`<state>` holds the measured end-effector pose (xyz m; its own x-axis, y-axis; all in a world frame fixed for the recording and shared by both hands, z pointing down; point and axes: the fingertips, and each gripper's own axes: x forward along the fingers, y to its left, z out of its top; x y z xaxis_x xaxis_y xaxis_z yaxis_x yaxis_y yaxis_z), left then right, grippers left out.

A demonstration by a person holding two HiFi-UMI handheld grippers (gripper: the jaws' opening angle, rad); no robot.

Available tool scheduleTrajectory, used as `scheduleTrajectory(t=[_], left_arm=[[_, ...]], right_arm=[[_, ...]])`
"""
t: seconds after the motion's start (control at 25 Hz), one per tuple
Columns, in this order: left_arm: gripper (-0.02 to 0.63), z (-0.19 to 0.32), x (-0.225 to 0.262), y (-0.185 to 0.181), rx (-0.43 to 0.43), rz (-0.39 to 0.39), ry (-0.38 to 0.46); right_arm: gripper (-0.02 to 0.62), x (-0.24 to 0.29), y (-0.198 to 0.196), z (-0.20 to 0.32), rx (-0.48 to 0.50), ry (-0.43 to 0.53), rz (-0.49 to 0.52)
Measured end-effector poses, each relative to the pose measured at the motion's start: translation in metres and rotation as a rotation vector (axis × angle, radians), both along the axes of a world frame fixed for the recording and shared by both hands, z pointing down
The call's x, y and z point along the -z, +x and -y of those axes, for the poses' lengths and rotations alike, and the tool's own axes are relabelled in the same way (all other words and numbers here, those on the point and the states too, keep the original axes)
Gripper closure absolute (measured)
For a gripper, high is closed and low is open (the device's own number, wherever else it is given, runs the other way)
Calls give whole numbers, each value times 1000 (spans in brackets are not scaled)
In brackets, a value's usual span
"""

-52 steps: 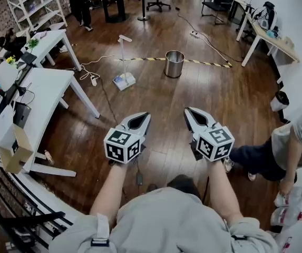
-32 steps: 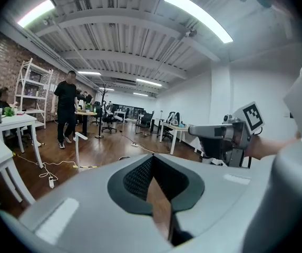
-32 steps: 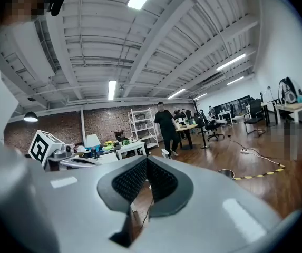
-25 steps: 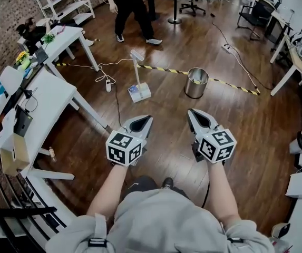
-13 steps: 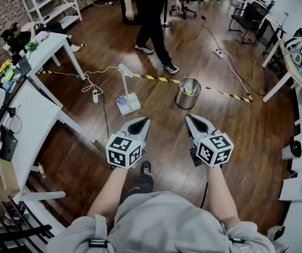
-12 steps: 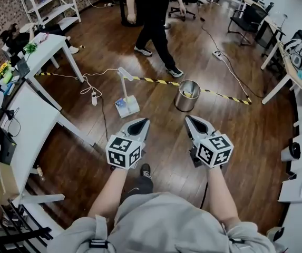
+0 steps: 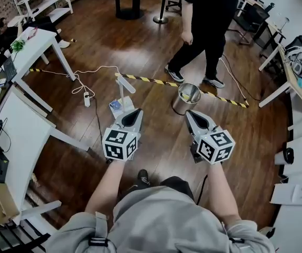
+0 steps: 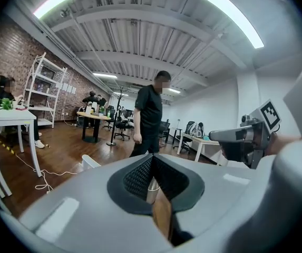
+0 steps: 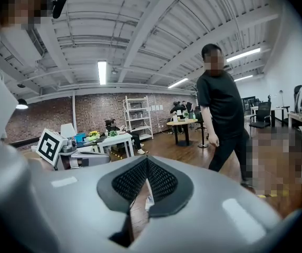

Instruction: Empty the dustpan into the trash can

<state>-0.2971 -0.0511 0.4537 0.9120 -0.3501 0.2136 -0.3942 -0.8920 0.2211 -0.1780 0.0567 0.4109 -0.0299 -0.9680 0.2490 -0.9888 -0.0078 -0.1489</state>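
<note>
Dustpan (image 7: 116, 106), white with an upright handle, stands on the wood floor (image 7: 140, 41) just ahead of the left gripper (image 7: 136, 112), whose body hides part of its pan. The metal trash can (image 7: 186, 98) sits to its right by a yellow-and-black tape line (image 7: 145, 78), just beyond the right gripper (image 7: 189, 113), with a person in dark clothes (image 7: 208, 30) standing close behind it. Both grippers have their jaws pressed together with nothing between them, and they are held side by side above the floor.
</note>
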Motion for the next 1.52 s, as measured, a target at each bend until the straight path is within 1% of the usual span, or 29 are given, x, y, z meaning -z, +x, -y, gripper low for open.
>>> scheduleTrajectory(t=[0.24,0.44,0.56,0.76,0.96,1.08,1.16,1.28,1.4,1.52], left_arm=[[601,54,-10,17,72,15,-12],[600,86,-15,51,127,33,-10],[601,109,-18,86,174,41,-5],[601,140,-16,146,258,62,4],[601,160,-10,201,315,69,17],[601,167,-1,228,347,56,27],[601,172,1,241,363,49,27],[601,182,-3,253,384,54,10],[601,199,-6,256,404,51,0],[601,222,-6,255,414,31,7]], right_arm=[[595,-13,27,51,32,-23,20],[595,-19,62,96,97,-13,39],[595,-20,102,125,128,5,50],[595,-16,170,175,207,23,70],[595,-13,233,207,263,37,89],[595,-9,264,221,291,39,95],[595,-8,277,230,305,40,100],[595,-8,286,247,325,42,112],[595,-10,287,268,345,36,115],[595,-8,285,291,358,38,94]])
